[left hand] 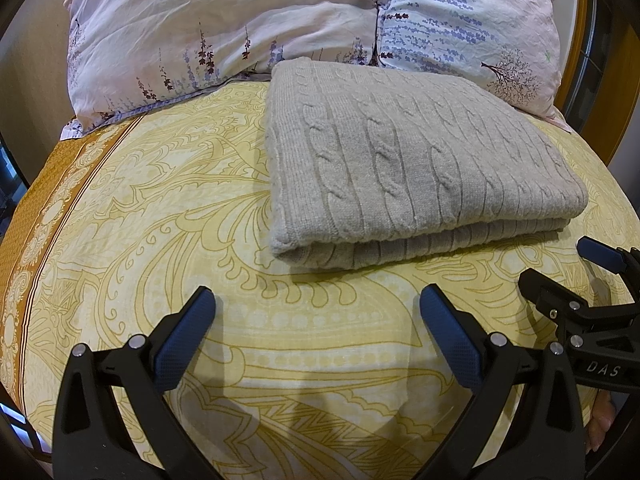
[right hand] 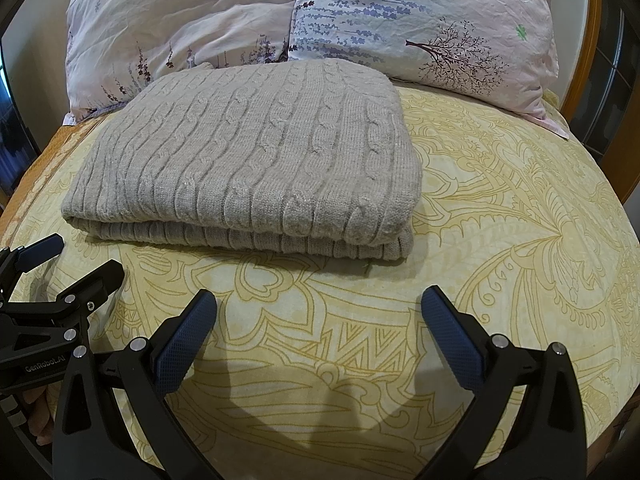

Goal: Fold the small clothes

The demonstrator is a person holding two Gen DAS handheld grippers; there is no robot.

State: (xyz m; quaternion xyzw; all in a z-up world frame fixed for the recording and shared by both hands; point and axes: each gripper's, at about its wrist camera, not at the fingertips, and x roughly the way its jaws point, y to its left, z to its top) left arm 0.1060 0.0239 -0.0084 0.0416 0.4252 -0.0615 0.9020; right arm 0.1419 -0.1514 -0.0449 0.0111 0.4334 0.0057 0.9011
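Note:
A grey cable-knit sweater (left hand: 408,168) lies folded into a thick rectangle on the yellow patterned bed sheet (left hand: 200,208), its folded edge facing me. My left gripper (left hand: 318,300) hovers open over the sheet just in front of it, nothing between its blue pads. In the right wrist view the same sweater (right hand: 248,160) lies ahead and to the left. My right gripper (right hand: 319,300) is open too, above bare sheet (right hand: 500,208) short of the sweater's near right corner. Each gripper shows at the edge of the other's view, side by side and apart.
Two floral pillows (left hand: 224,28) (right hand: 432,16) lean at the head of the bed right behind the sweater. An orange border strip (left hand: 44,216) runs along the sheet's left edge. A wooden bed frame (right hand: 592,36) curves at the right.

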